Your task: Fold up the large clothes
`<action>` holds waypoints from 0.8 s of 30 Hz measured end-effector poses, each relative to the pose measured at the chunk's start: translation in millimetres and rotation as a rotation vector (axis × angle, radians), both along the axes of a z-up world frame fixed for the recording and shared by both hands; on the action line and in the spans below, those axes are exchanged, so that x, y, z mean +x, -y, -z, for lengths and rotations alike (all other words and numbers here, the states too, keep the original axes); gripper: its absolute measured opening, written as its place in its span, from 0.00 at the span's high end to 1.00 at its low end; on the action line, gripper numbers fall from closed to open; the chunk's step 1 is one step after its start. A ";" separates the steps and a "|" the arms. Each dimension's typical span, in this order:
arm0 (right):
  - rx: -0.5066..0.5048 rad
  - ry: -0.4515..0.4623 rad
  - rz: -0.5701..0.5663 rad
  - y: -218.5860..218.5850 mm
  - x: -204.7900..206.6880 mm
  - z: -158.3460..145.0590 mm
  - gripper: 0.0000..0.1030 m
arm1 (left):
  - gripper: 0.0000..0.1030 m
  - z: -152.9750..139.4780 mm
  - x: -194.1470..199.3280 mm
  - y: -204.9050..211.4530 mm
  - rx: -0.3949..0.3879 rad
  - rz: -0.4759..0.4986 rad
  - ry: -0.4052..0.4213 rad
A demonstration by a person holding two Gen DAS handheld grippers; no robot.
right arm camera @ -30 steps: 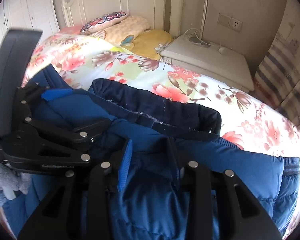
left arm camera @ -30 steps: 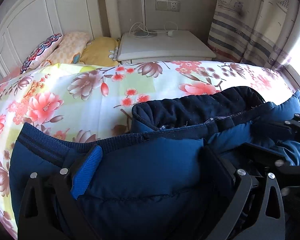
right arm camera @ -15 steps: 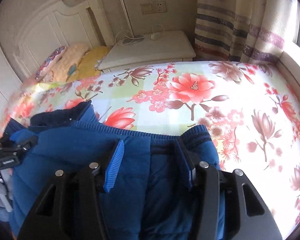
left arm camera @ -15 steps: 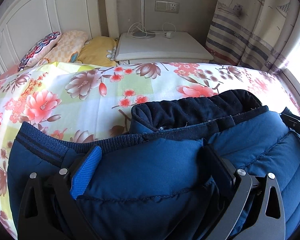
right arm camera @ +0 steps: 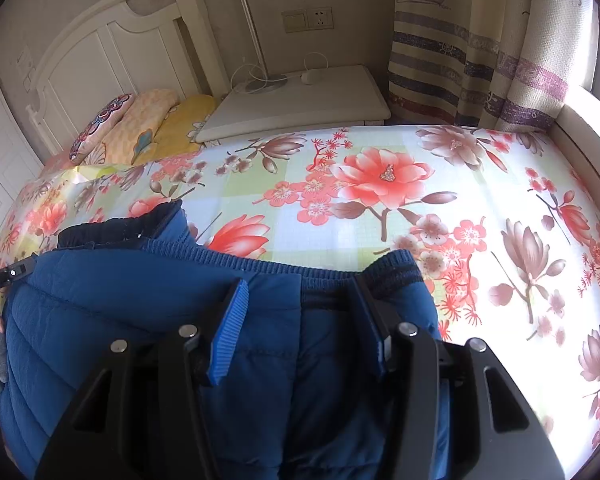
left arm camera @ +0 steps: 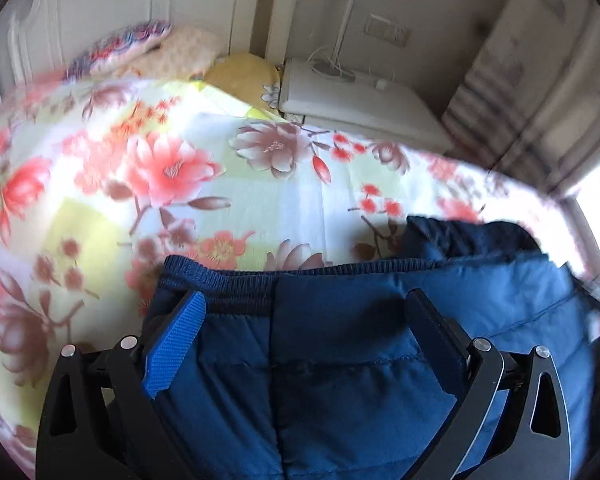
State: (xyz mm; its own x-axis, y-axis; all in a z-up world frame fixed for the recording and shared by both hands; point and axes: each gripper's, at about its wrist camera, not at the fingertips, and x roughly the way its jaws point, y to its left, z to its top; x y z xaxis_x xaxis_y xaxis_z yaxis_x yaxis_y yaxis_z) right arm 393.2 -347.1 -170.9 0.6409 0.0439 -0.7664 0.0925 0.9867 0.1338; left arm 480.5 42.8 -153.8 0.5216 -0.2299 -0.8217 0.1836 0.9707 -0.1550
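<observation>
A blue quilted jacket with a dark ribbed hem and dark collar lies on a floral bedsheet. My left gripper is shut on the jacket's hem near its left end. The jacket also fills the lower left of the right wrist view, where my right gripper is shut on the hem near its right end. The dark collar sticks up at the far left. The left gripper's tip shows at the left edge.
A white nightstand with a lamp base and cable stands behind the bed. Pillows lie against the white headboard. A striped curtain hangs at the right by the window ledge. The bedsheet spreads to the right.
The two grippers have moved apart, left going left and right going right, stretching the jacket's hem out flat. The left wrist view has swung left and is blurred.
</observation>
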 end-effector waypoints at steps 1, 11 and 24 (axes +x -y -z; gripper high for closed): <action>0.002 0.001 0.000 0.2 -0.5 -0.2 0.51 | 0.04 1.1 1.6 3.8 0.022 0.001 0.000; 0.053 0.006 0.000 6.1 -1.1 -0.1 0.50 | 0.04 -1.7 0.2 -17.1 -0.138 -0.028 0.006; -0.346 0.013 -0.325 -153.2 -3.5 -40.6 0.44 | 0.04 -50.2 -33.8 108.7 0.261 0.077 0.188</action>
